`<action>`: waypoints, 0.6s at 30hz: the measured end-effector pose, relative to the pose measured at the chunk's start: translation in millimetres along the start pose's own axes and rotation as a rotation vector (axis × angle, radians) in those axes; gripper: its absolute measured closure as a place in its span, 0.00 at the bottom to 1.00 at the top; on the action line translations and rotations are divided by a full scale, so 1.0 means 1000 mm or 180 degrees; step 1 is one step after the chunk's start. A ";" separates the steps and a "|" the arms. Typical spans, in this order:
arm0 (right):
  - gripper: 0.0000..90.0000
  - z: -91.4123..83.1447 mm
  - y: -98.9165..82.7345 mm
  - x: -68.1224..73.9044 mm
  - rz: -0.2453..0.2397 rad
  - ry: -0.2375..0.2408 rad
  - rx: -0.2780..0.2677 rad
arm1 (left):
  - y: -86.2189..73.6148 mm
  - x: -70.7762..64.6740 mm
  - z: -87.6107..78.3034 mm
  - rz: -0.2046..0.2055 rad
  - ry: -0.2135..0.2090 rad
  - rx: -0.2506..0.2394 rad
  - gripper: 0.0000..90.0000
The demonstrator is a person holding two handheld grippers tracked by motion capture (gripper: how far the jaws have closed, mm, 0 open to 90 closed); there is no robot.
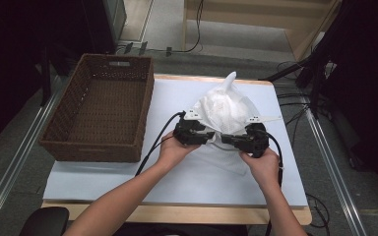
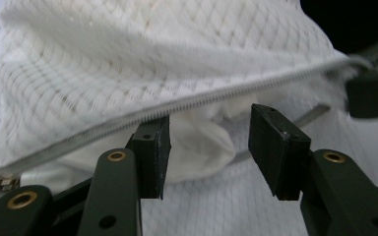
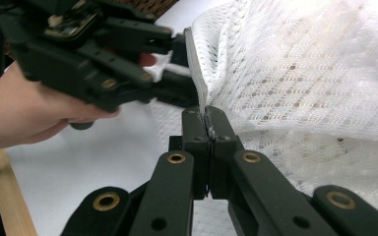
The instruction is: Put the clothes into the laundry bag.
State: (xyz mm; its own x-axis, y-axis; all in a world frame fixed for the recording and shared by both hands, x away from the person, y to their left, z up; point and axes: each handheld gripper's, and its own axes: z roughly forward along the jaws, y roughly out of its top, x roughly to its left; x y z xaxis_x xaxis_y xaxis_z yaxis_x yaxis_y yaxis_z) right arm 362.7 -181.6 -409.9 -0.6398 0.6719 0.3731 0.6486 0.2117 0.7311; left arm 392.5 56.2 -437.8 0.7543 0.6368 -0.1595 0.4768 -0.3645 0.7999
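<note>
Mesh laundry bag [image 1: 225, 110] sits mid-table on the white mat [image 1: 128, 177], right of the wicker basket [image 1: 98, 110], white cloth stuffed inside. Zipper [image 2: 187, 102] looks part open along the near edge, slider [image 2: 0, 183] at the left end; closing it is probably what's left. Bag's long axis runs away from the person, pointed corner at the far side. Right gripper [image 3: 207, 129] is clamped on the zipper edge. Left gripper [image 2: 209, 142] is half open, nothing pinched, at the bag mouth.
</note>
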 end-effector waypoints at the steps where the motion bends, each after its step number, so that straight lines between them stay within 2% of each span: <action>1: 1.00 0.000 0.000 0.000 -0.0004 -0.0001 0.0000 | -0.003 0.000 -0.002 0.0016 0.0015 0.0025 0.56; 4: 1.00 0.001 0.000 -0.001 0.0001 0.0001 0.0002 | -0.014 -0.002 -0.002 0.0001 0.0048 0.0055 0.54; 8: 1.00 0.002 0.001 0.000 -0.0007 0.0002 0.0014 | -0.024 -0.005 0.014 -0.0006 0.0084 0.0200 0.51; 10: 1.00 0.003 0.001 0.000 -0.0012 0.0006 0.0012 | -0.024 -0.006 0.026 -0.0022 0.0161 0.0233 0.52; 12: 1.00 0.002 0.001 0.000 -0.0001 0.0010 0.0005 | -0.023 -0.005 0.036 0.0002 0.0299 0.0293 0.55; 13: 1.00 0.002 0.001 0.000 0.0000 0.0013 0.0005 | -0.022 -0.005 0.038 -0.0017 0.0320 0.0277 0.57; 15: 1.00 0.002 0.001 -0.001 0.0005 0.0015 0.0000 | -0.017 -0.004 0.043 -0.0003 0.0398 0.0220 0.71; 16: 1.00 0.002 0.001 -0.001 0.0000 0.0021 -0.0001 | -0.015 -0.003 0.046 -0.0014 0.0405 0.0224 0.77; 17: 1.00 0.002 0.001 -0.001 0.0000 0.0021 -0.0001 | -0.015 -0.003 0.046 -0.0014 0.0405 0.0224 0.89; 18: 1.00 0.001 0.001 -0.001 0.0000 0.0024 -0.0002 | -0.011 -0.002 0.050 -0.0036 0.0393 0.0234 0.95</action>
State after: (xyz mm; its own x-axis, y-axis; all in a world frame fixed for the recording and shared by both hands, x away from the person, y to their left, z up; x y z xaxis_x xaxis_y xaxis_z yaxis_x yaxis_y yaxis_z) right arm 364.3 -181.6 -410.2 -0.6430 0.6665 0.3773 0.6483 0.2113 0.7315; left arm 408.2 25.0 -474.8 0.6896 0.7182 -0.0923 0.5201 -0.4026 0.7532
